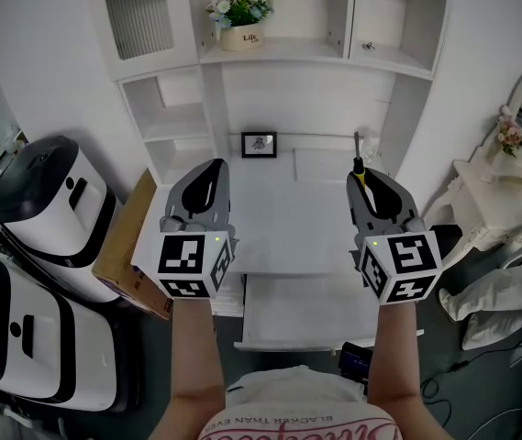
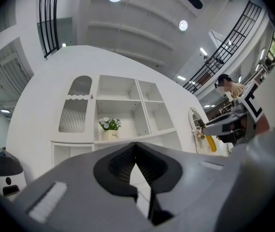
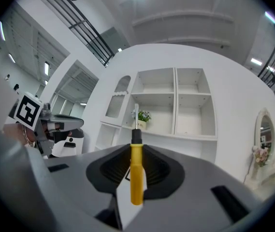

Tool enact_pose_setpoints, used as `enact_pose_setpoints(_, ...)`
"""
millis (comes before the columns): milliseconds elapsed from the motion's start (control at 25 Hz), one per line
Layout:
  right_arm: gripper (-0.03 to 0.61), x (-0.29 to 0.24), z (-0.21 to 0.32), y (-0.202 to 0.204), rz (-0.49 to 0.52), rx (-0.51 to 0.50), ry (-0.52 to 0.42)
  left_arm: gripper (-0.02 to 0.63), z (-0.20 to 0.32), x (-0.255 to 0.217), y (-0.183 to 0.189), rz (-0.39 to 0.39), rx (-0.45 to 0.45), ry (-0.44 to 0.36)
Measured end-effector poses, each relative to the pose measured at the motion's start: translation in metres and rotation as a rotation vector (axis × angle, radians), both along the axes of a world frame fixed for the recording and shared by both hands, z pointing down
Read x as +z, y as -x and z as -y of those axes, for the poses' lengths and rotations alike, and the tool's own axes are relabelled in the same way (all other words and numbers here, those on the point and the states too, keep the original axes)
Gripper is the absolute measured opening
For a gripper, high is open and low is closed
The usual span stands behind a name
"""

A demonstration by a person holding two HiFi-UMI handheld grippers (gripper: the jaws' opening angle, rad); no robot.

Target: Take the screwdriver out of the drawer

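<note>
The right hand-held gripper grips the screwdriver, shaft pointing forward, near the open drawer

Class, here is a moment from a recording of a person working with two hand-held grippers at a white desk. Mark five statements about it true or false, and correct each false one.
1. The right claw grips the yellow-handled screwdriver with a metal shaft. True.
2. The left claw holds a second screwdriver. False: its jaws are together with nothing between them.
3. The white drawer is pushed shut. False: it is pulled out towards the person.
4. A pot of flowers stands on a shelf of the white shelf unit. True.
5. The small black-framed picture lies in the drawer. False: it stands at the back of the white desktop.
</note>
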State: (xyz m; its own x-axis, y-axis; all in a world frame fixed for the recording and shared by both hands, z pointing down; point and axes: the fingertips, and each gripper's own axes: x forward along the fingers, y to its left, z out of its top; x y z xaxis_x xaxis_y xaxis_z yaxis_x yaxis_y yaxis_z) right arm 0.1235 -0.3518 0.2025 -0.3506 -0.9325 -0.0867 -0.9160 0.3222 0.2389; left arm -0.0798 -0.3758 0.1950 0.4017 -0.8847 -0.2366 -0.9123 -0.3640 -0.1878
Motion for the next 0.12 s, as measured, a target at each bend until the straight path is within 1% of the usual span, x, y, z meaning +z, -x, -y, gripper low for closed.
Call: enact_pose_setpoints(120,0.084,-0.0001,0.0019,-0.0006,0.003,-0.002,0.000,0.009,0.0020,-0.0024,0.0000,-0.008,0.001,-0.001)
